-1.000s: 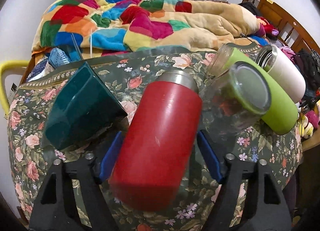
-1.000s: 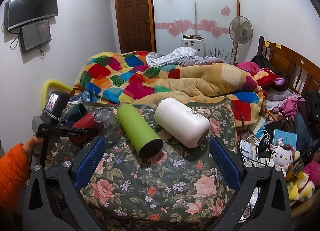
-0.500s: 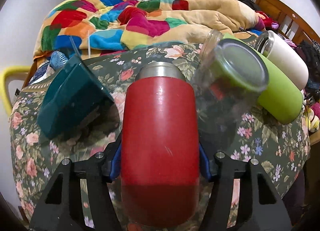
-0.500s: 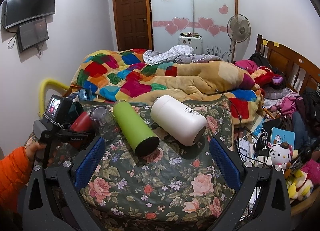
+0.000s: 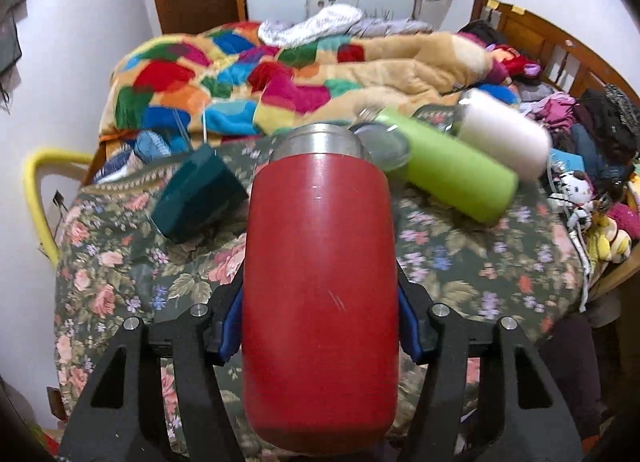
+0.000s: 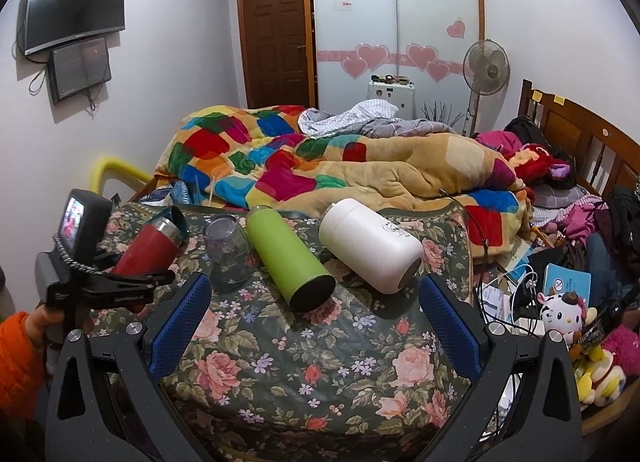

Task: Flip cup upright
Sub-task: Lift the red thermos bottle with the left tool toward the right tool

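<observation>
My left gripper is shut on a red steel-rimmed cup and holds it lifted off the floral-covered table, tilted with its steel rim pointing away and up. In the right wrist view the red cup leans up to the right in the left gripper. My right gripper is open and empty near the table's front edge.
On the table lie a dark teal cup, a clear glass standing upside down, a green bottle and a white bottle, both on their sides. A bed with a patchwork quilt is behind; clutter and toys sit at right.
My left gripper closed on the red cup and raised it off the table, tilting its rim upward. The right gripper stayed open and drew back a little.
</observation>
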A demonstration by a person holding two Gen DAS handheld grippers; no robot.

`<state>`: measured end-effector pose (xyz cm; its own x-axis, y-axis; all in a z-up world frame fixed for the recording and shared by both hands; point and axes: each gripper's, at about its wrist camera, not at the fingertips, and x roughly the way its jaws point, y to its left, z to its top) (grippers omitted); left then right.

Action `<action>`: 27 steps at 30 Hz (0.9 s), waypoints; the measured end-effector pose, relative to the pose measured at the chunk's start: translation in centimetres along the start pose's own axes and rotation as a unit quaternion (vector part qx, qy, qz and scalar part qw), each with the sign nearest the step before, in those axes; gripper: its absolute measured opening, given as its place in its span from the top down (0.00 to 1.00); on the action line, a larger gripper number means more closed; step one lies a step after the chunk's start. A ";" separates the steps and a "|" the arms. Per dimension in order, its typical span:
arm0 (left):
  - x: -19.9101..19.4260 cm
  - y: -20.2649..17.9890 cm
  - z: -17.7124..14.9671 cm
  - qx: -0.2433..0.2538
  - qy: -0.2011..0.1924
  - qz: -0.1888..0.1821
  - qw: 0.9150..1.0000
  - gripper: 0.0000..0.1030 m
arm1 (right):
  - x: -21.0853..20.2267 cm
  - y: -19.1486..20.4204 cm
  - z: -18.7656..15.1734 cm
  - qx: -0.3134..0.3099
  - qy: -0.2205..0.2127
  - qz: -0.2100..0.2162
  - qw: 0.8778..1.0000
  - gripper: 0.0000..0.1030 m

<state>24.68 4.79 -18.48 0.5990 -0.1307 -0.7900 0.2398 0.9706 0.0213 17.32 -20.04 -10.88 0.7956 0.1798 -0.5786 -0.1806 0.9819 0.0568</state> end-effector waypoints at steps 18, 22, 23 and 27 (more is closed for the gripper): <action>0.3 -10.1 -0.9 0.059 0.014 -0.065 0.996 0.41 | -2.0 0.0 -1.2 -0.012 0.000 -0.003 1.000 0.00; 3.2 -11.7 -1.7 0.065 0.039 -0.070 0.995 0.41 | -1.4 -0.2 -1.7 -0.014 0.012 -0.004 1.000 0.00; 4.0 -12.1 -1.9 0.069 0.045 -0.066 0.994 0.41 | -1.2 -0.2 -1.8 -0.014 0.015 -0.005 1.000 0.00; 6.2 -12.5 -2.5 0.075 0.064 -0.058 0.993 0.41 | -0.3 -0.4 -2.3 -0.016 0.029 -0.004 0.999 0.00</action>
<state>23.48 -7.64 -25.14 0.4615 -0.2036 -0.8635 0.4180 0.9084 0.0092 15.79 -20.68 -12.60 0.7620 0.1673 -0.6255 -0.1933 0.9808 0.0268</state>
